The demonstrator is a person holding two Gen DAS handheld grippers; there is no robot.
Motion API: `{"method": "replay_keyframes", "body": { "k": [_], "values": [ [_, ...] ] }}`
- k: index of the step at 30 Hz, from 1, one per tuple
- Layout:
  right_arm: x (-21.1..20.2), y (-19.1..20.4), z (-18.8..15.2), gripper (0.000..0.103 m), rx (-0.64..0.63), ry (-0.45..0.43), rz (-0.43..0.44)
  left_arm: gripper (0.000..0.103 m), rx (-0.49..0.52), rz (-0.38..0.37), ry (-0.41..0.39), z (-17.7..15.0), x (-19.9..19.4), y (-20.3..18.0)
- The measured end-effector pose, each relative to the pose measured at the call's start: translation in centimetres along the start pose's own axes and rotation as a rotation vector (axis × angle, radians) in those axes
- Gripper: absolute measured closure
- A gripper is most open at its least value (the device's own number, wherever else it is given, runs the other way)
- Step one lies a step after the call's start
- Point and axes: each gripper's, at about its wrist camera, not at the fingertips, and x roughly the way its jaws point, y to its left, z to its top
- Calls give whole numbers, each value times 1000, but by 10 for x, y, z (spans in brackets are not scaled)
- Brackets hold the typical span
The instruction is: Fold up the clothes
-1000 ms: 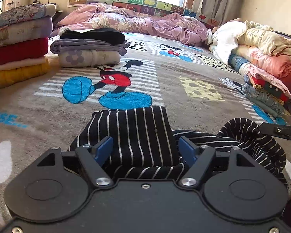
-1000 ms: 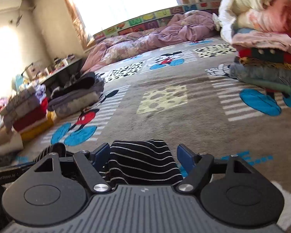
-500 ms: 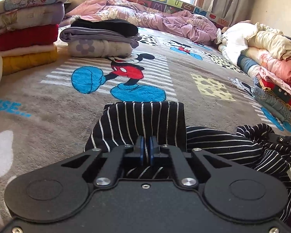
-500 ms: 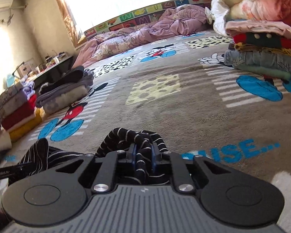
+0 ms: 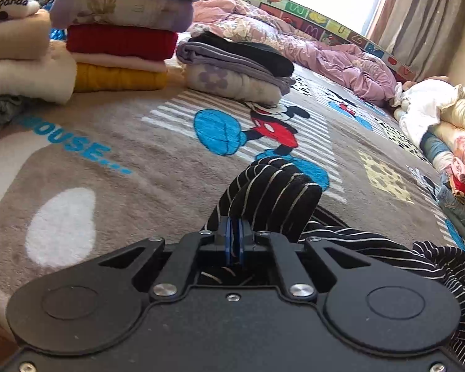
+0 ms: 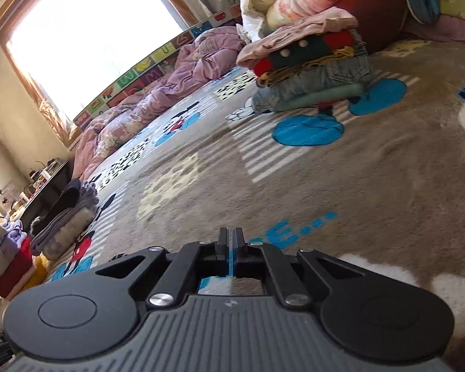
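A black garment with thin white stripes [image 5: 272, 192] lies bunched on the Mickey Mouse blanket [image 5: 158, 161]. My left gripper [image 5: 234, 232] is shut on a raised fold of it, and the cloth bulges up just beyond the blue pads. The remainder trails off to the right [image 5: 443, 263] along the blanket. In the right wrist view my right gripper [image 6: 231, 238] is shut, tilted, above bare blanket [image 6: 341, 204]. No striped cloth shows between or ahead of its fingers there.
Folded stacks stand at the left [image 5: 121, 40], with a grey and black pile [image 5: 235, 68] beside them. A purple quilt [image 5: 341, 55] lies at the back under the window. More folded clothes [image 6: 313, 71] stand at the right.
Both grippers went from open to shut on the striped garment. The left one then lifted its fold and swung left; the right one tilted up, and the cloth no longer shows at its fingers.
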Motion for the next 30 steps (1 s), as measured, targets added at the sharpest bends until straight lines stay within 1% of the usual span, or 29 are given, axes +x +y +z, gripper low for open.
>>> {"method": "replay_keyframes", "body": {
  "k": [6, 8, 11, 13, 14, 15, 16, 18, 19, 20, 22, 23, 25, 27, 30],
  "values": [
    [-10, -9, -1, 98, 17, -10, -13, 100, -82, 70, 15, 3, -3, 23],
    [-13, -8, -2, 95, 22, -13, -9, 99, -105, 99, 13, 3, -5, 27],
    [-18, 1, -3, 95, 8, -33, 7, 97, -166, 154, -3, 5, -10, 39],
    [-22, 11, -4, 95, -23, -52, 25, 95, -197, 151, -23, 7, -16, 46],
    [-25, 17, -4, 94, -41, -62, 37, 91, -210, 151, -36, 8, -20, 48],
    [-27, 24, -3, 93, -63, -72, 52, 83, -209, 155, -53, 9, -24, 49],
    [-28, 31, -3, 90, -85, -78, 65, 78, -207, 158, -69, 10, -28, 49],
    [-30, 45, -3, 84, -131, -83, 98, 64, -205, 158, -102, 12, -36, 48],
    [-30, 53, -3, 78, -154, -81, 117, 62, -194, 157, -114, 14, -39, 45],
    [-29, 60, -4, 70, -177, -73, 140, 62, -186, 150, -120, 15, -41, 43],
    [-26, 76, -6, 62, -226, -50, 184, 61, -169, 136, -131, 18, -44, 39],
    [-24, 85, -8, 59, -256, -33, 207, 59, -161, 126, -135, 19, -45, 37],
    [-18, 102, -13, 58, -312, 10, 242, 57, -147, 79, -123, 21, -44, 31],
    [-10, 116, -20, 58, -352, 49, 266, 54, -126, 24, -98, 22, -39, 23],
    [1, 134, -30, 53, -403, 103, 290, 49, -82, -52, -49, 23, -28, 7]
  ]
}}
